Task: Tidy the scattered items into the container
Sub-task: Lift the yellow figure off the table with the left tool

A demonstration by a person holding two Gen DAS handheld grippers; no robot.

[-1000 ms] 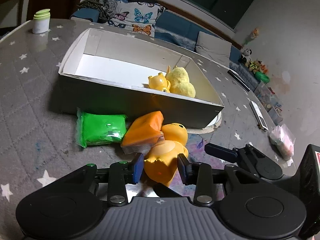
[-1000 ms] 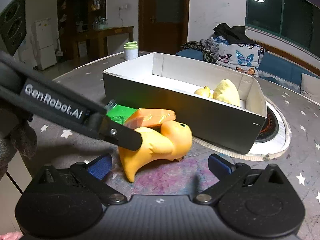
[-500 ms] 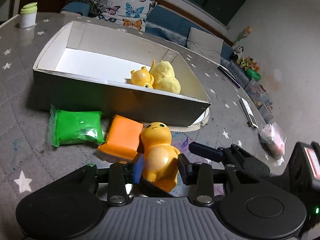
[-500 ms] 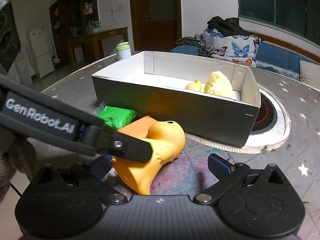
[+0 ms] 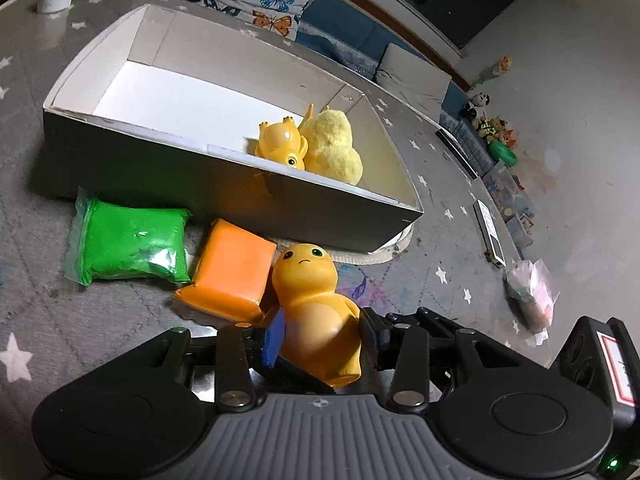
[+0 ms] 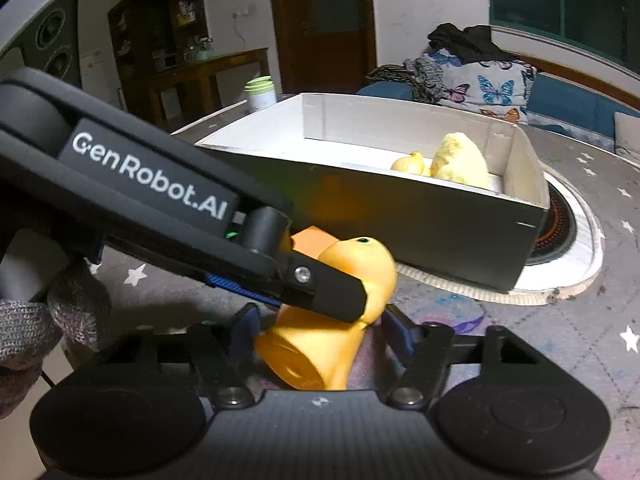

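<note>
Care matters most here, because both grippers sit on the same orange toy figure (image 5: 316,312), which lies on the star-patterned table (image 5: 48,288) just in front of the box's near wall. The left gripper (image 5: 320,340) is clamped on the figure's belly, one blue pad (image 5: 274,338) on each side. The right gripper (image 6: 320,334) has just been closing its jaws, with the figure's base between them; its pads look to be at the base or nearly so, but whether they truly press I cannot tell. To do this handover well, I would let one gripper take the weight before the other lets go, then lift the figure high enough to clear the near wall of the box (image 5: 224,184) and set it in the bare white part of the floor, left of the small orange toy (image 5: 282,146) and the yellow plush (image 5: 334,148) already lying at the box's right end. The rounded, smooth body may twist out of a shallow pinch, so a squeeze at the widest part seems safest. The green packet (image 5: 132,244) and orange packet (image 5: 232,270) lie against the front of the box, left of the figure, still to be tidied. Both grippers tilt down toward the table in front of the box, the left one crossing the right one's view from the left, held by a gloved hand (image 6: 52,320).
</note>
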